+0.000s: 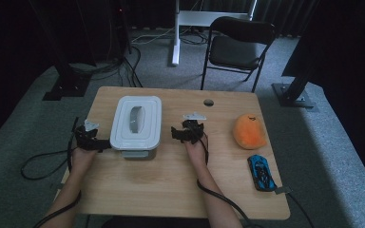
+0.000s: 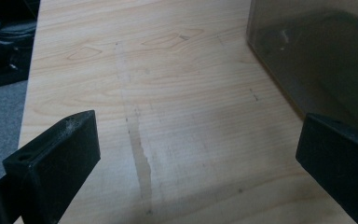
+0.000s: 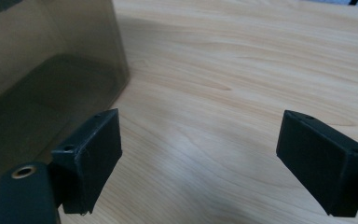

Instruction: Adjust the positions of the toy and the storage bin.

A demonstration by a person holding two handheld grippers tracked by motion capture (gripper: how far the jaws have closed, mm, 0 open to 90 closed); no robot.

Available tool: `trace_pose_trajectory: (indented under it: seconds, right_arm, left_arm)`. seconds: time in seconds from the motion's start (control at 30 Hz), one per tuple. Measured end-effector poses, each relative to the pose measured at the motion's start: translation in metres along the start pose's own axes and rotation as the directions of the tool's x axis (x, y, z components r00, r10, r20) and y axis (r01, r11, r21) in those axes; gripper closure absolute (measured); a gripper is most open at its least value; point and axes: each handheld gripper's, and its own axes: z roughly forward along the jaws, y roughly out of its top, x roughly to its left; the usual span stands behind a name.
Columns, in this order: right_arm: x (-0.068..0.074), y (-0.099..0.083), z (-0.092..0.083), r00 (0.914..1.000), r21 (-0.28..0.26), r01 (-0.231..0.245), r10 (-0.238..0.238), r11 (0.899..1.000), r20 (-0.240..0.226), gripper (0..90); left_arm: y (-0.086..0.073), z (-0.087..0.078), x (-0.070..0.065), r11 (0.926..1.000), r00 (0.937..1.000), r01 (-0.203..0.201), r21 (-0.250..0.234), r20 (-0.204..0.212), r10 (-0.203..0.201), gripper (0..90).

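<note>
Your left gripper released beside the lidded box, your right gripper released opposite, both low over the counter.

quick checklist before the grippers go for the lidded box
1. Left gripper open: ok, jaws stand wide apart with nothing between.
2. Right gripper open: ok, nothing between its jaws.
3. Lid seated on the box: ok in the high view.
4. Grippers flank the box, one per side: ok.
5. Orange plush and blue toy car out of the way: ok.
6. Jaws touching the box: cannot tell.
</note>
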Motion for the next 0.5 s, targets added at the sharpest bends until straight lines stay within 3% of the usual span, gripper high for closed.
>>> trace_pose_trajectory:
  seconds: [0.23,0.3,0.5]
  right_arm:
    - [0.009,0.0,0.014,0.9999,0.013,0.0,0.0,1.0,-0.01,13.2]
    - [0.012,0.001,0.015,0.9999,0.014,0.011,-0.011,1.0,0.005,13.2]
    - [0.022,0.006,0.013,0.9997,-0.002,0.024,-0.024,1.0,-0.008,13.1]
  left_arm:
    - [0.007,0.008,-0.004,0.9999,1.0,-0.008,0.007,0.003,0.008,0.1]
    - [0.009,0.009,-0.005,0.9999,1.0,-0.01,0.006,0.0,0.01,0.1]
    - [0.012,0.01,-0.01,0.9998,0.9998,-0.019,0.004,-0.001,0.019,0.2]
